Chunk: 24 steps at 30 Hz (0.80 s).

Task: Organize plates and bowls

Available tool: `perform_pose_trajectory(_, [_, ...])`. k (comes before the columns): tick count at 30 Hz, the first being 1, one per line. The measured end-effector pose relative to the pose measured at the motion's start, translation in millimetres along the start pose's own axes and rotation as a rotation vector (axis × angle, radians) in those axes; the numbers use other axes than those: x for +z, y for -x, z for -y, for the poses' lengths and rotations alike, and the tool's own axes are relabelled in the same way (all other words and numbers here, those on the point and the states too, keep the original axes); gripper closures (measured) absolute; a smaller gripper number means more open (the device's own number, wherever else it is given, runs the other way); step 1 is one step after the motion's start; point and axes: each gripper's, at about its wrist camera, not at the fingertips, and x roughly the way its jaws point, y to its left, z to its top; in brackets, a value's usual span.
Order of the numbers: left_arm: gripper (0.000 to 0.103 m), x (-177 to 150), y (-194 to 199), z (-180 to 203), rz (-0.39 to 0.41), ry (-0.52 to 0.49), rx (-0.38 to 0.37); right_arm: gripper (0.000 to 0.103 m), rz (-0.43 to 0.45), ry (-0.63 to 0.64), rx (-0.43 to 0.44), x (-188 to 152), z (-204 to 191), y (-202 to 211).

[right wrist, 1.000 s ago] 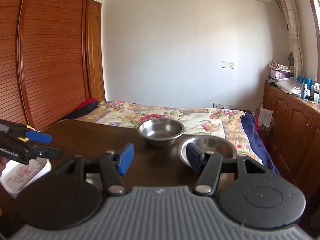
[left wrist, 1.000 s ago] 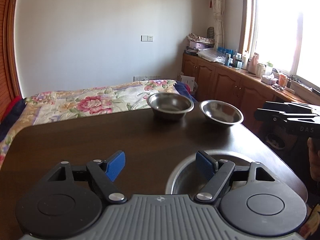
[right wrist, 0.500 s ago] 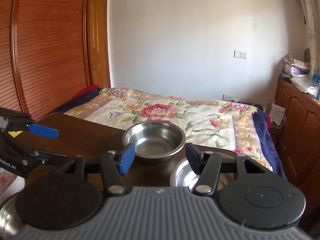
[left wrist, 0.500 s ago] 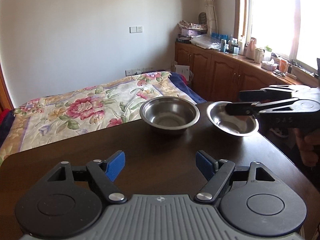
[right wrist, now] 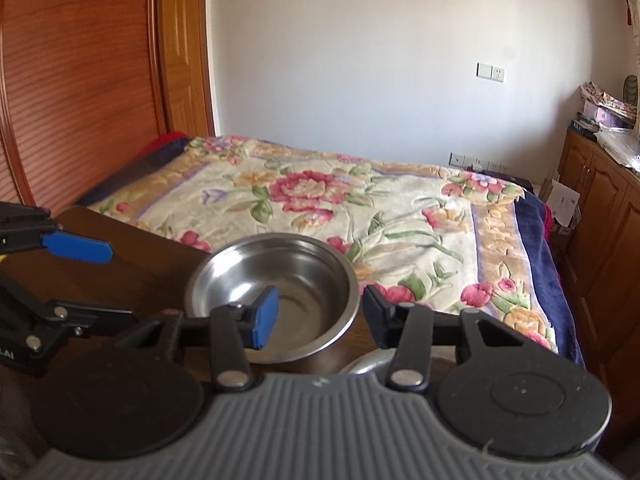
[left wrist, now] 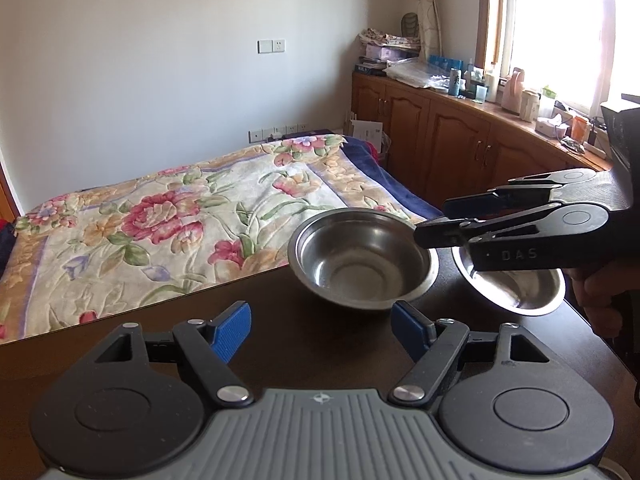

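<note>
Right claw [right wrist: 316, 316], spread wide, straddles steel bowl's [right wrist: 276, 292] rim.

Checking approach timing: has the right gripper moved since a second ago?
Yes. The right gripper has advanced toward the bed; its fingers now straddle the near rim of the bowl.

Dark wooden table [left wrist: 168, 332]. Behind it, bed with floral blanket [left wrist: 160, 216]. Wooden cabinets [left wrist: 452, 140] under window, cluttered top. Louvred wardrobe door [right wrist: 76, 80] at left wall.
</note>
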Motion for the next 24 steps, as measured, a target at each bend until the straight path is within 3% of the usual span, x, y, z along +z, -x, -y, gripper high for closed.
perform_pose_trajectory(10, [0.041, 4.5, -31.6, -4.1, -0.035, 0.061, -0.039, 0.057, -0.079, -0.02, 0.009, 2.9, 11.1, -20.9])
perform_pose_trajectory(19, [0.042, 7.9, -43.2, -7.5, -0.037, 0.105, -0.072, 0.063, -0.136, -0.048, 0.048, 3.9, 12.3, -36.8])
perform_pose_trajectory(24, [0.055, 10.4, -50.0, -13.5, -0.049, 0.162, -0.1, 0.067, -0.148, -0.051, 0.053, 3.0, 9.5, -38.0])
